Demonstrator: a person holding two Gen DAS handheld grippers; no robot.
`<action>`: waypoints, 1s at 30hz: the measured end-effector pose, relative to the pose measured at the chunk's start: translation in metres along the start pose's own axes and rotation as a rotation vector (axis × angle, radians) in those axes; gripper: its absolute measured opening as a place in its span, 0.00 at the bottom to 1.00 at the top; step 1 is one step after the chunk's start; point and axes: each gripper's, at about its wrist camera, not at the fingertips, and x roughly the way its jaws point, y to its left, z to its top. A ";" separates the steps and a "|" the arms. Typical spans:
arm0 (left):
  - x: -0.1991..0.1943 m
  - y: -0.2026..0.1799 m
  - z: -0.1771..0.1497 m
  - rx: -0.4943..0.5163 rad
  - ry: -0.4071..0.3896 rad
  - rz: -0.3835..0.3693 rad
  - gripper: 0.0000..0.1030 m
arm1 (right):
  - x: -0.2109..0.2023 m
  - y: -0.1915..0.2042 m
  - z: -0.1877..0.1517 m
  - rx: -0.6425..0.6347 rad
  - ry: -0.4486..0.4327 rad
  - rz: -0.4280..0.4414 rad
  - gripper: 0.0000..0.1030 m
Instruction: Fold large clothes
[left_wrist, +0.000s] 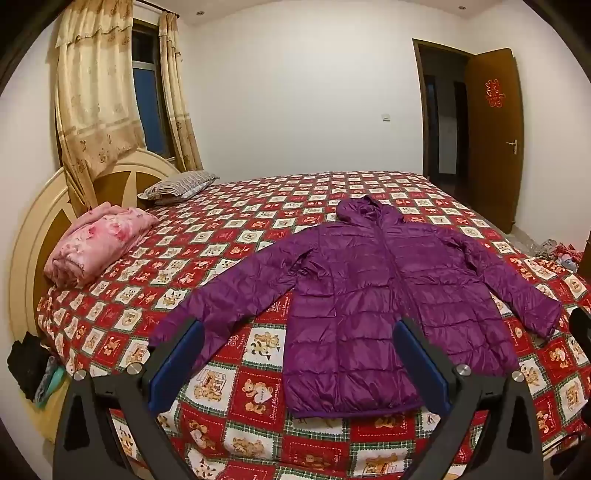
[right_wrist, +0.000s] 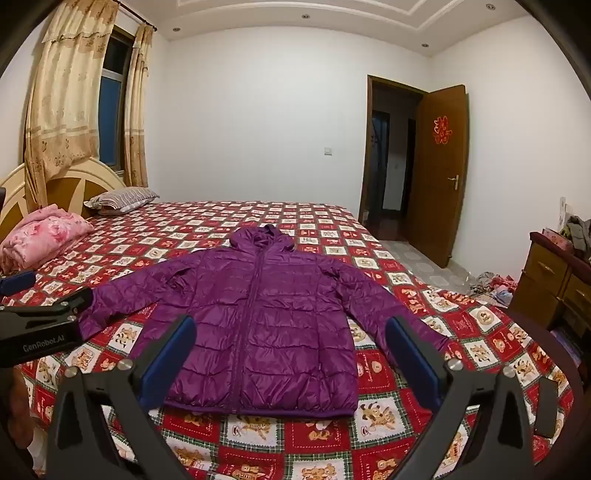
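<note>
A purple quilted hooded jacket (right_wrist: 258, 314) lies flat, sleeves spread, near the front edge of the red bear-patterned bedspread (right_wrist: 332, 443). Left gripper (left_wrist: 299, 332) and right gripper (right_wrist: 291, 328) hover above it, fingers spread wide and empty.

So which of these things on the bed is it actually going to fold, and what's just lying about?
For the job:
purple jacket
left gripper, open
right gripper, open

Just lying about:
pink blanket
striped pillow
clothes on the floor

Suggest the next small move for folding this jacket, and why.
Probably lower the left gripper onto the jacket's left sleeve and pinch its cuff. The jacket lies flat, zipped, sleeves spread on the bed; both grippers are open and empty.
</note>
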 end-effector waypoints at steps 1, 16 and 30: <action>-0.001 -0.001 0.000 0.006 -0.005 0.005 0.99 | 0.000 -0.001 0.000 0.013 0.002 0.004 1.00; 0.004 0.004 -0.004 -0.001 0.008 -0.004 0.99 | 0.003 0.000 -0.002 0.005 0.027 0.005 1.00; 0.006 0.006 -0.006 -0.004 0.006 -0.003 0.99 | 0.007 0.003 -0.005 0.006 0.035 0.006 1.00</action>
